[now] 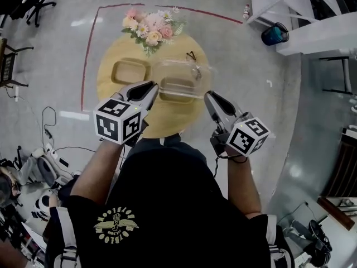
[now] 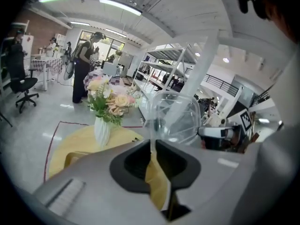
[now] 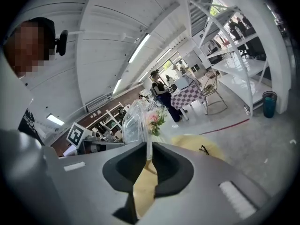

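Head view
- Clear plastic box [image 1: 178, 80]: over the middle of the round table [image 1: 167, 121], just right of the yellow tray [image 1: 129, 71]. This view does not settle whether it rests on the top or hangs above it.
- Left gripper [image 1: 153, 86]: tips at the box's left edge.
- Right gripper [image 1: 207, 97]: tips at the box's near right corner.
- Around: flowers [image 1: 150, 27] at the far rim of the table, a small black thing [image 1: 191, 56] just beyond the box. Red tape line [image 1: 86, 54] on the floor. Blue bin [image 1: 274, 34] well apart, to the right.

Left gripper view
- Left gripper [image 2: 152, 143]: jaws pinched together on the thin rim of the clear plastic box [image 2: 180, 118], with nothing else between them.
- Box: rises ahead of the jaws with the table [image 2: 70, 144] lower and behind it, so it looks lifted.
- Around: white vase [image 2: 102, 131] with the flowers [image 2: 110, 97] to the left. A person [image 2: 84, 69] stands far back.

Right gripper view
- Right gripper [image 3: 149, 146]: jaws likewise clamped on the rim of the box [image 3: 131, 121].
- Around: flowers [image 3: 154, 118] just past the box. The table [image 3: 185, 142] and the small black thing [image 3: 204, 149] sit to the right.

Risks, as judged
- Slip: each hold is on a narrow, slick lip. A twist of one gripper against the other could pull the rim free.
- Buckling: thin clear plastic may flex or crack if the two grippers drift apart or squeeze inward.
- Knock: the vase stands near, and a swing toward the far edge could tip it.
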### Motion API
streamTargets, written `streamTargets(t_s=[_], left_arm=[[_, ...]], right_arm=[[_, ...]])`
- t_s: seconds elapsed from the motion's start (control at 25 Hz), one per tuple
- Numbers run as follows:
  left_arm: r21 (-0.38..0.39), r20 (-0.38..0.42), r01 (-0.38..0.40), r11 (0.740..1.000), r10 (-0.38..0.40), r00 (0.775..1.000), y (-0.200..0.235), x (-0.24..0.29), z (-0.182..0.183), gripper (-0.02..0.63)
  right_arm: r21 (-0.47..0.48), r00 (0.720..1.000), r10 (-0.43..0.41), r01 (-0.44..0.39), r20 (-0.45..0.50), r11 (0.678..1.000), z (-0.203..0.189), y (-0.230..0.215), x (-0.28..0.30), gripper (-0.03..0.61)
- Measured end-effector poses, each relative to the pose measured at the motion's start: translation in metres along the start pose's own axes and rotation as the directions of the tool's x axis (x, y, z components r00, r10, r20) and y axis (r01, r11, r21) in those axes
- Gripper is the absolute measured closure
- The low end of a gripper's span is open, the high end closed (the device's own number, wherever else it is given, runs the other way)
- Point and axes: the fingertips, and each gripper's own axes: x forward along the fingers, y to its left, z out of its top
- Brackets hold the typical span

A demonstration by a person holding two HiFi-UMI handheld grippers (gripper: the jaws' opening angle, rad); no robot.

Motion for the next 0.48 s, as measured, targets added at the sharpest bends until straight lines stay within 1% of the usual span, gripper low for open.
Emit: streamTargets(t_s=[0.32, 0.48], left_arm=[[-0.046, -0.101, 0.020, 0.999, -0.024, 0.995, 0.020, 0.031, -0.032, 0.578], [-0.071, -0.127, 0.023, 0.997, -0.032, 0.991, 0.030, 0.046, -0.049, 0.578]], right_arm=[[0.069, 0.997, -0.045, 0.049, -0.056, 0.996, -0.034, -0.026, 0.015, 0.537], [0.094, 0.995, -0.060, 0.068, -0.084, 0.993, -0.051, -0.040, 0.024, 0.537]])
